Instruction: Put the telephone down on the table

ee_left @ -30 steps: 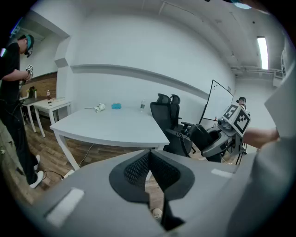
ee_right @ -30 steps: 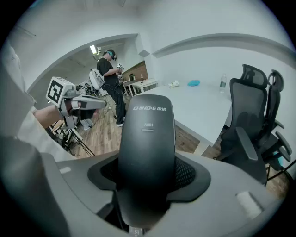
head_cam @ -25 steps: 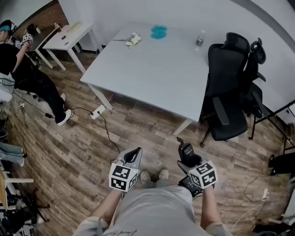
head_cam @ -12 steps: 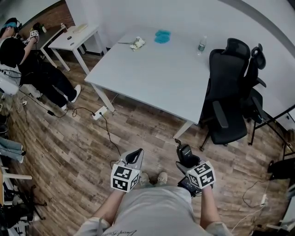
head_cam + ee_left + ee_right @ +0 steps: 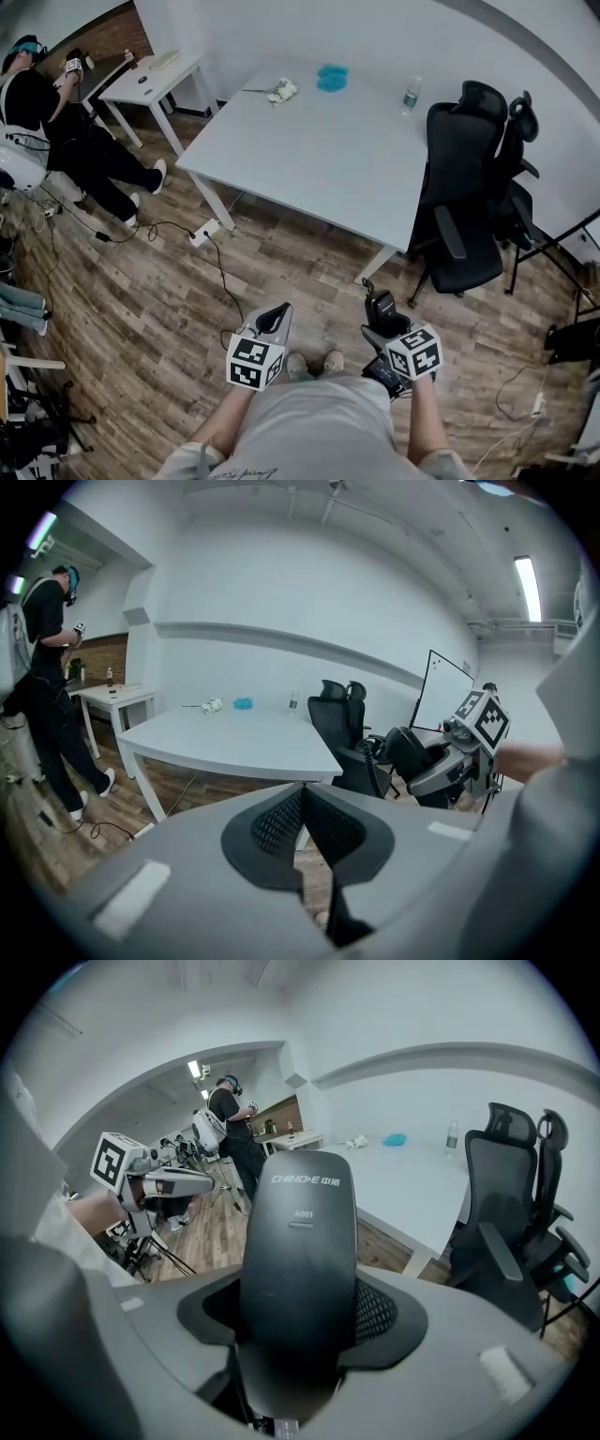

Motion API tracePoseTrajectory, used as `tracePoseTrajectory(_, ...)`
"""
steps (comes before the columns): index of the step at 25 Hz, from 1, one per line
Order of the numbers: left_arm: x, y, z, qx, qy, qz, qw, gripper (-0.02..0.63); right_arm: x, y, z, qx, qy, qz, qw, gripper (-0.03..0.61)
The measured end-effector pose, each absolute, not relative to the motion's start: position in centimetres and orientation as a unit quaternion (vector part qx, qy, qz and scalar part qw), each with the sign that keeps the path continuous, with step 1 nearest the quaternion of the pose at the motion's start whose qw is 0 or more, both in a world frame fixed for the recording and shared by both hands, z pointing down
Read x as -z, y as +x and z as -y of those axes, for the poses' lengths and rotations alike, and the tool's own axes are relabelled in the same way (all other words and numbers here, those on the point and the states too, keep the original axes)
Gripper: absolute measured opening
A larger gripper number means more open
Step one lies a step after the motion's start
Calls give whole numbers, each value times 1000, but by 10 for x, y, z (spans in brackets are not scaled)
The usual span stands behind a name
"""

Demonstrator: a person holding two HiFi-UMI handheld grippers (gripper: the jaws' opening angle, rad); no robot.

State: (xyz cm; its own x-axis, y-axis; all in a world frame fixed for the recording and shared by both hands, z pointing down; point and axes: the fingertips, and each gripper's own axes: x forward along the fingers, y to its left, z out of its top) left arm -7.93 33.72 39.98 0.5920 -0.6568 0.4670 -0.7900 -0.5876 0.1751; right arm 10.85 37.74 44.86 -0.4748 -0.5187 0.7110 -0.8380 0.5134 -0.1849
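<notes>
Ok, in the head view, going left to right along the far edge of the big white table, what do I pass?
You pass: white clump → blue item → clear bottle → black office chair.

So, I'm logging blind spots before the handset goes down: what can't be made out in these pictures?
- The telephone, lower end: in the right gripper view it is sunk between the jaws of the right gripper; in the head view it is under the marker cube.
- Its keypad side: turned away in the right gripper view.
- The white object and blue object on the table: too small in every view to identify.
</notes>
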Motion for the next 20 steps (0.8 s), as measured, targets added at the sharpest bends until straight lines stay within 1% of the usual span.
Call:
tracePoseTrajectory(10,-402,-112,-345,-178,878,405,180,17,-442,88,-381,-258,439,811,288,285)
tracePoseTrajectory(20,-403,-120,-341,-176,880,404,179,17,-446,86,-378,-259,441,807,295,285)
